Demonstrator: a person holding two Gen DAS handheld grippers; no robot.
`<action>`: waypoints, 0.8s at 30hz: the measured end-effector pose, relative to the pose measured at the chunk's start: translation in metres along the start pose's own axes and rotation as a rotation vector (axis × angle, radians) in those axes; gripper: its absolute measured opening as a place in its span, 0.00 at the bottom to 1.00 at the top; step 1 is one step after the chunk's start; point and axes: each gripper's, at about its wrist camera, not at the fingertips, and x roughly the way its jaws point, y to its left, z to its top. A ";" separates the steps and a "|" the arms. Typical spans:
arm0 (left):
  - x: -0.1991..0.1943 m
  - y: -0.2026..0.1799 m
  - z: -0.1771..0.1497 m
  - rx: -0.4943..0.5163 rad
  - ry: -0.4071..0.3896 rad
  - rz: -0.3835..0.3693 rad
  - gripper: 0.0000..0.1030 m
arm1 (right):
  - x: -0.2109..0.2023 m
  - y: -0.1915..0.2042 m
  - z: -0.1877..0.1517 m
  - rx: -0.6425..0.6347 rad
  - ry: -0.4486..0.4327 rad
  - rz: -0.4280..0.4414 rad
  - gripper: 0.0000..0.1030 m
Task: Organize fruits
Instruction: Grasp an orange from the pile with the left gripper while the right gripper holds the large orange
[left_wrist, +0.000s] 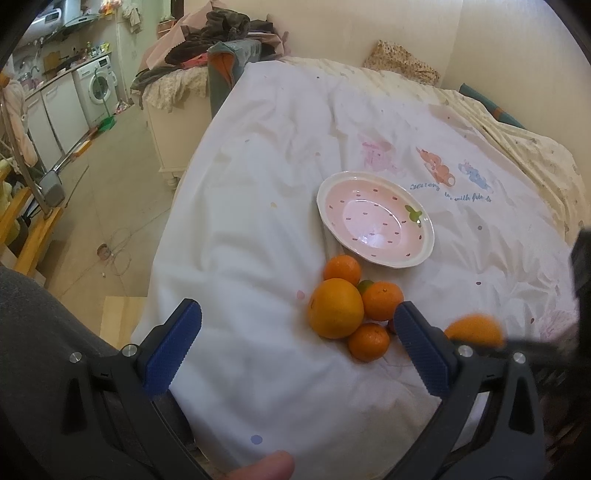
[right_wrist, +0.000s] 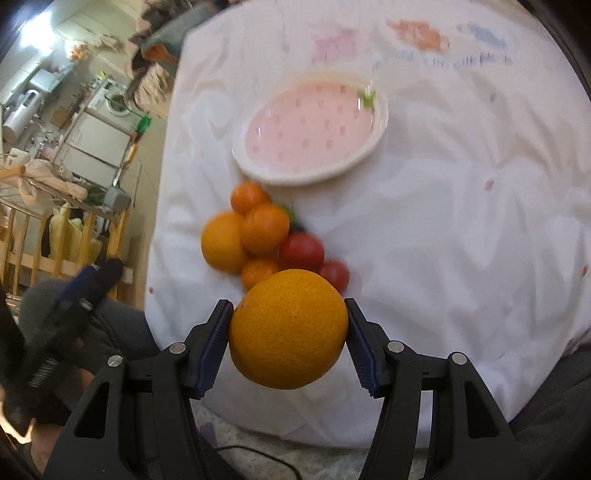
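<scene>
A pink strawberry-patterned bowl sits empty on the white bedsheet; it also shows in the right wrist view. Just in front of it lies a pile of fruit: a large orange, several small tangerines and two red tomatoes. My right gripper is shut on a large orange and holds it above the sheet, near the pile. That orange shows blurred in the left wrist view. My left gripper is open and empty, low over the sheet left of the pile.
The white sheet covers a bed with its edge on the left. Beyond it are floor, a cabinet piled with clothes and a washing machine. A wooden rail stands at the left.
</scene>
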 end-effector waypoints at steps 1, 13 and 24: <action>0.001 -0.001 0.000 0.004 0.002 0.003 1.00 | -0.005 0.001 0.005 -0.027 -0.033 -0.003 0.60; 0.038 0.000 -0.004 0.015 0.191 0.056 0.99 | -0.042 -0.041 0.062 0.003 -0.182 0.025 0.60; 0.106 -0.013 0.012 0.000 0.486 -0.069 0.75 | -0.030 -0.072 0.057 0.114 -0.173 0.045 0.60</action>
